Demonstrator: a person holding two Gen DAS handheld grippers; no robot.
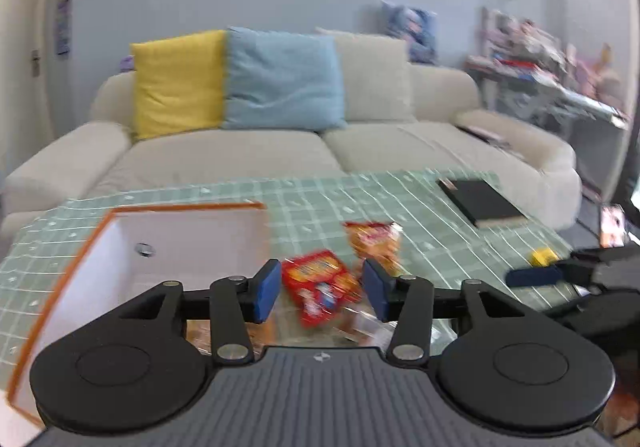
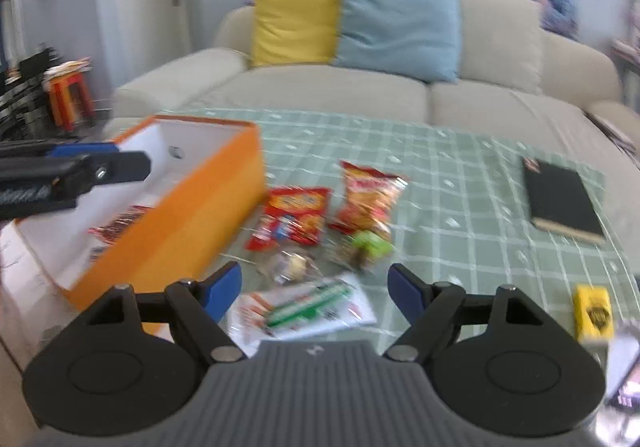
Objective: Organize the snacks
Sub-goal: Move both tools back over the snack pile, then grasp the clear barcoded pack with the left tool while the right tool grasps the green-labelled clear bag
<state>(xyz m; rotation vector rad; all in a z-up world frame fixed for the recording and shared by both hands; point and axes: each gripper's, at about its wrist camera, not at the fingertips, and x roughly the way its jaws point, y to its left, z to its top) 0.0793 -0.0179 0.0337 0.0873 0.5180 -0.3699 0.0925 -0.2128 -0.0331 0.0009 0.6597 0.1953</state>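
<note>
A black book (image 2: 562, 201) lies on the checked tablecloth (image 2: 460, 175) before a sofa (image 1: 280, 151).

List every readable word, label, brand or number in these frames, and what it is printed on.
None can be read.
Red snack packet: print blurred.
Orange chip bag: print blurred.
White-and-green packet: text blurred.
Yellow box: dark emblem, no legible letters.
Black book: corner label too small.
Gripper body emblem: a symbol, not text.
</note>
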